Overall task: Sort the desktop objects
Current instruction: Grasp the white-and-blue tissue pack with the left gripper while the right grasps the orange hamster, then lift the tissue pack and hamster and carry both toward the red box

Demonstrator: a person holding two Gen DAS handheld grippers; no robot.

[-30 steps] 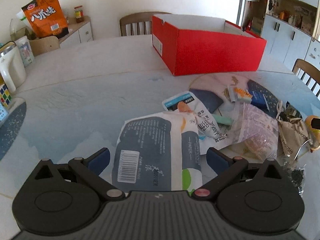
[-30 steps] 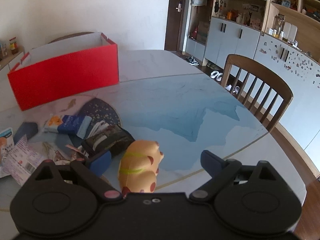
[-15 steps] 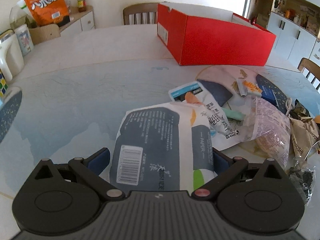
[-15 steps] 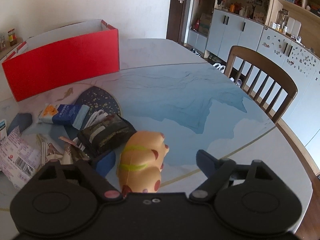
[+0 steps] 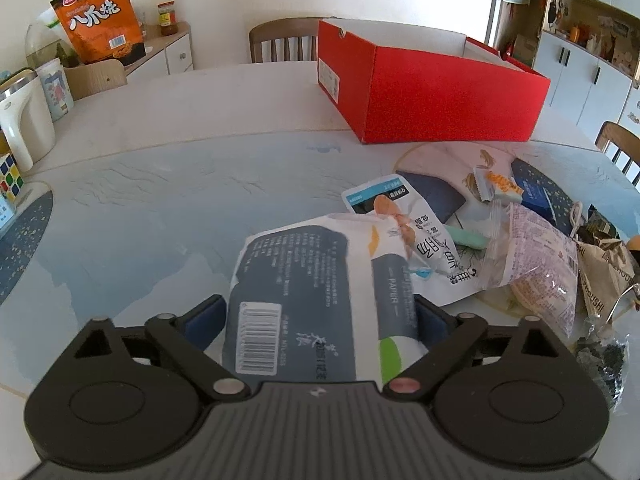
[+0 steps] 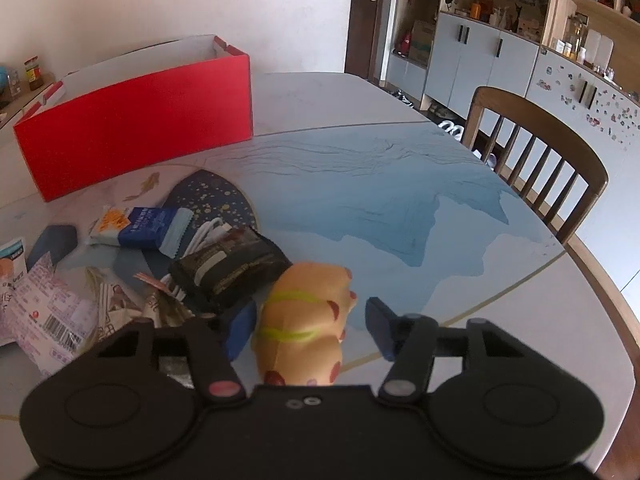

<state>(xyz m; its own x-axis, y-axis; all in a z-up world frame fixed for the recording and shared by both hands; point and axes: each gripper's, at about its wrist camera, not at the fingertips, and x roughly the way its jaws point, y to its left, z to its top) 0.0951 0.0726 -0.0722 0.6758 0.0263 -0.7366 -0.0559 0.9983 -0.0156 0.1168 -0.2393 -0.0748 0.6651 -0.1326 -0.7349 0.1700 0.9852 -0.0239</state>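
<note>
A grey-and-white tissue pack (image 5: pixel 304 300) with a barcode lies on the table between the fingers of my left gripper (image 5: pixel 318 316). The jaws are closing and both blue pads meet the pack's sides; its right edge hides part of the right pad. In the right wrist view an orange soft toy (image 6: pixel 308 312) with green bands and red spots lies between the fingers of my right gripper (image 6: pixel 310 326). Those jaws are closing too: the left pad is at the toy's side, while a gap shows at the right pad. The red box (image 5: pixel 436 92) stands open at the back.
Beside the pack lies a heap of snack packets (image 5: pixel 536 264) and a white pouch (image 5: pixel 416 236). A black packet (image 6: pixel 228 264) and a blue packet (image 6: pixel 152 224) lie left of the toy. A wooden chair (image 6: pixel 536 152) stands at the table's right edge, a kettle (image 5: pixel 20 124) far left.
The left gripper's fingers closed in from wide apart onto the tissue pack's sides. The right gripper's fingers narrowed strongly around the toy, which now sits closer between them.
</note>
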